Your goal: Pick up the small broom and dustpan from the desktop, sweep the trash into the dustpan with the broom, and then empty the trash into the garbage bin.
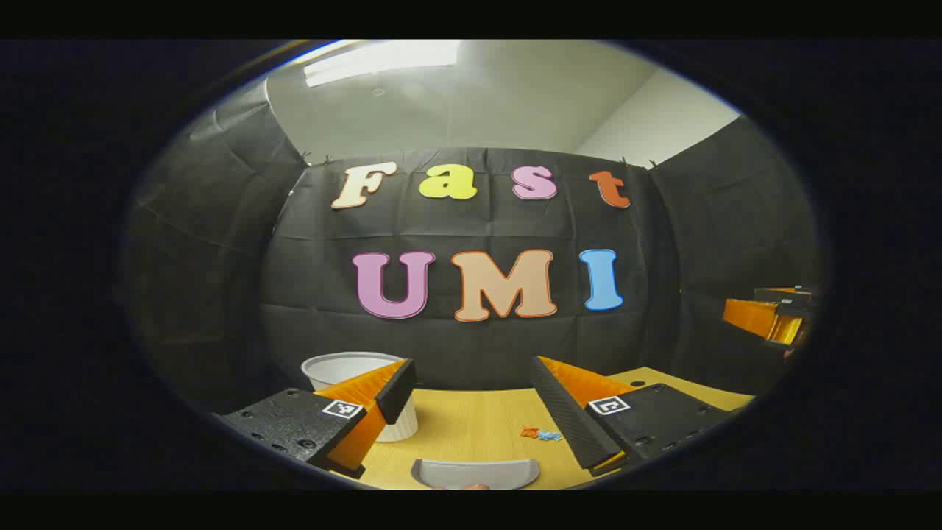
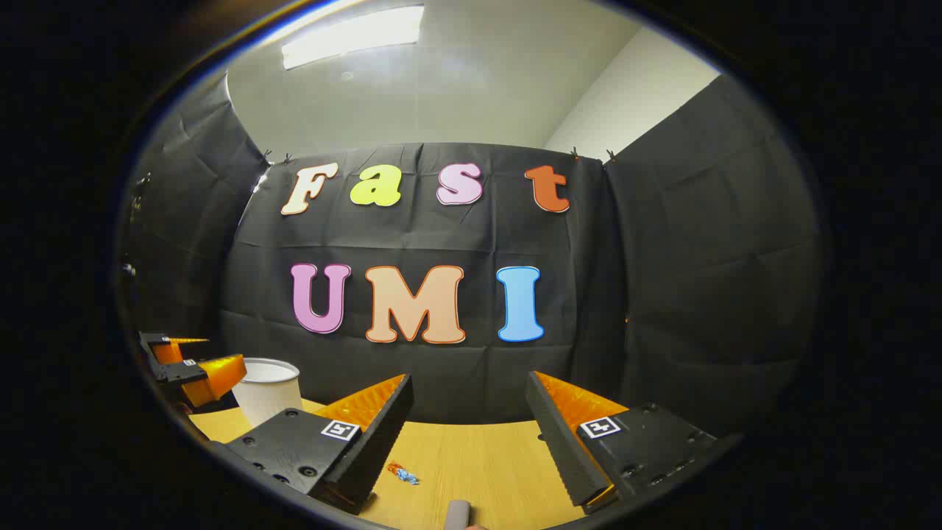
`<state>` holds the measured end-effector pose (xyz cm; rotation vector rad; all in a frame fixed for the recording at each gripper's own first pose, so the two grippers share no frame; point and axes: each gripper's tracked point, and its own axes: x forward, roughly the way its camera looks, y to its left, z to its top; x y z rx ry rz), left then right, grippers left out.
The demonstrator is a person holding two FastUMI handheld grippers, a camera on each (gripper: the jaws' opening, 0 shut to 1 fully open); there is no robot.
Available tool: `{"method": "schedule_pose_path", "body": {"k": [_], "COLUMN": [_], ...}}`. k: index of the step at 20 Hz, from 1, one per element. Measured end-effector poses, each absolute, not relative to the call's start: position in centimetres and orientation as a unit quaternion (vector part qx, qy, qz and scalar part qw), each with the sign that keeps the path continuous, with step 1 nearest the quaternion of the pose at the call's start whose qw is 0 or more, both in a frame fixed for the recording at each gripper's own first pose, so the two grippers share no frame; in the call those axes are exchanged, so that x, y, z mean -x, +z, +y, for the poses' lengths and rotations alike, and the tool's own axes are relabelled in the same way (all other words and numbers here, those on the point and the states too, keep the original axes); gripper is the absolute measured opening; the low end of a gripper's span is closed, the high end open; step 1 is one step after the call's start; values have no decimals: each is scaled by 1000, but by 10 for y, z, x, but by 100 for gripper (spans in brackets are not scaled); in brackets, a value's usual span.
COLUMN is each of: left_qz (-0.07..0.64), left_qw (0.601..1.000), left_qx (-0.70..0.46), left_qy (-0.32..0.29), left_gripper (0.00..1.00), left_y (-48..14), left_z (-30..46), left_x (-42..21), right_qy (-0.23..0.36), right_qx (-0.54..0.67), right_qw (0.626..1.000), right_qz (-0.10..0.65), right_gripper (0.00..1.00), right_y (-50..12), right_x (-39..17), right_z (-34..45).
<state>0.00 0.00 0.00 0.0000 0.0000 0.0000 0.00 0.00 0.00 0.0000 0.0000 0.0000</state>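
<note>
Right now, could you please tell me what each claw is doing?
Left claw: open, holding nothing, above the dustpan.
Right claw: open, holding nothing, above the broom handle.

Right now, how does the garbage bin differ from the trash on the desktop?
The garbage bin is a pale, upright, open-topped container; the trash is a little clump of orange and blue scraps lying flat. The bin dwarfs the trash. In the left gripper view the bin stands behind the left finger, the trash lies near the right finger. Both rest on the wooden desktop, apart from each other.
</note>
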Motion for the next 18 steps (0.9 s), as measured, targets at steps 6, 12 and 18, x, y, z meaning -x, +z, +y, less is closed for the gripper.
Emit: {"method": "schedule_pose_path", "body": {"k": [6,12,18], "left_qz": [1,-11,-14], "left_qw": [1000,1000,1000], "left_qx": [10,-2,-6], "left_qy": [8,15,15], "left_gripper": [95,95,95], "left_y": [-2,8,9], "left_z": [2,7,10], "left_x": [1,2,4], "right_qy": [0,3,7], "right_qx": [14,9,4], "right_qw": [1000,1000,1000], "right_qz": [1,-1,7], "right_gripper": [92,92,92], "right_y": [-1,-1,-4], "right_x": [-1,-1,-3], "right_z": [-3,3,8]}}
